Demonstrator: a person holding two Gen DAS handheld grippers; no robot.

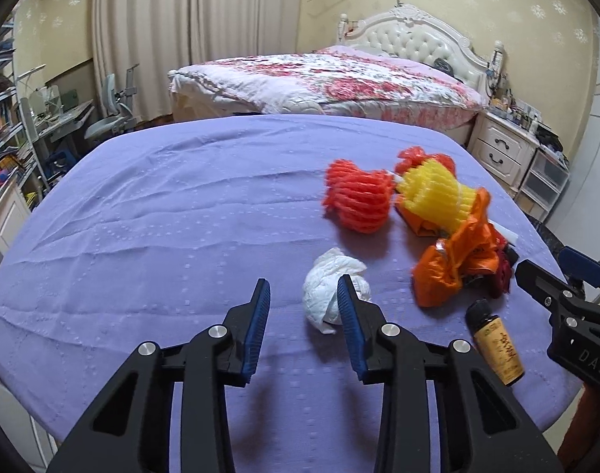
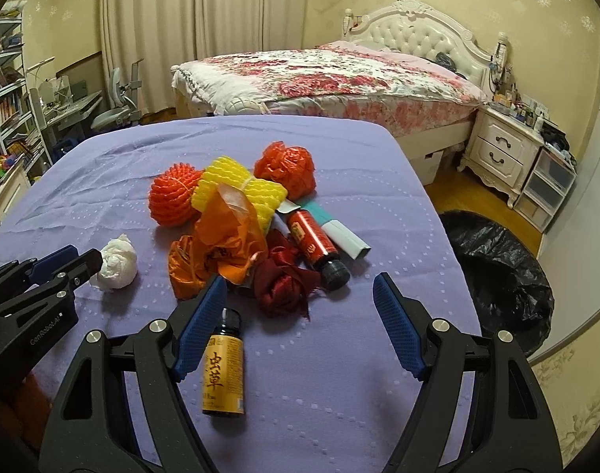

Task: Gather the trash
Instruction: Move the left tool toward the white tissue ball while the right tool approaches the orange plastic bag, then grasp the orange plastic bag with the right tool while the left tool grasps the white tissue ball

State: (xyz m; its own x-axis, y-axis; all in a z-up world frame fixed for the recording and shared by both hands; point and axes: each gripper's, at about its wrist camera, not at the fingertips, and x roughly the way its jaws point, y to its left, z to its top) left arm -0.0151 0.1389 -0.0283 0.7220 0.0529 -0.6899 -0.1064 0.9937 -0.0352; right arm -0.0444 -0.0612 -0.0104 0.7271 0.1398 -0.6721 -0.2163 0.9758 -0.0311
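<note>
Nearest the right tool [image 2: 300, 295], a small yellow-label bottle [image 2: 223, 366] lies on the purple cloth [image 2: 339, 394] of the desk, cap pointing away, just beside the left finger's blue pad [image 2: 201, 327] — whether they touch cannot be told. Right tool released, jaws wide, nothing gripped.

Left tool [image 1: 303, 299] partly drawn in, nothing between its pads. Its right finger [image 1: 351, 315] overlaps the near side of a white paper wad [image 1: 331, 287]; the wad sits outside the gap, to the right. Contact cannot be told. From the right wrist, the same tool's tips stand just beside the wad.

Past the bottle, the trash heap:
- dark red rag [image 2: 284, 283], crumpled
- orange bag [image 2: 217, 252], crumpled, touching the rag
- red-label bottle [image 2: 315, 248], black cap toward the camera, lying against a white-and-teal tube [image 2: 339, 232]
- yellow foam net [image 2: 240, 193] behind the bag
- orange-red foam net [image 2: 171, 197] to its left, touching it
- red mesh ball [image 2: 286, 169] to its right, at the back

Off the desk's right edge, on the floor — a bin with a black liner [image 2: 497, 276], mouth up.

Beyond the desk: bed [image 2: 331, 75] with floral cover, white nightstand [image 2: 501, 149], curtains [image 2: 201, 8].
</note>
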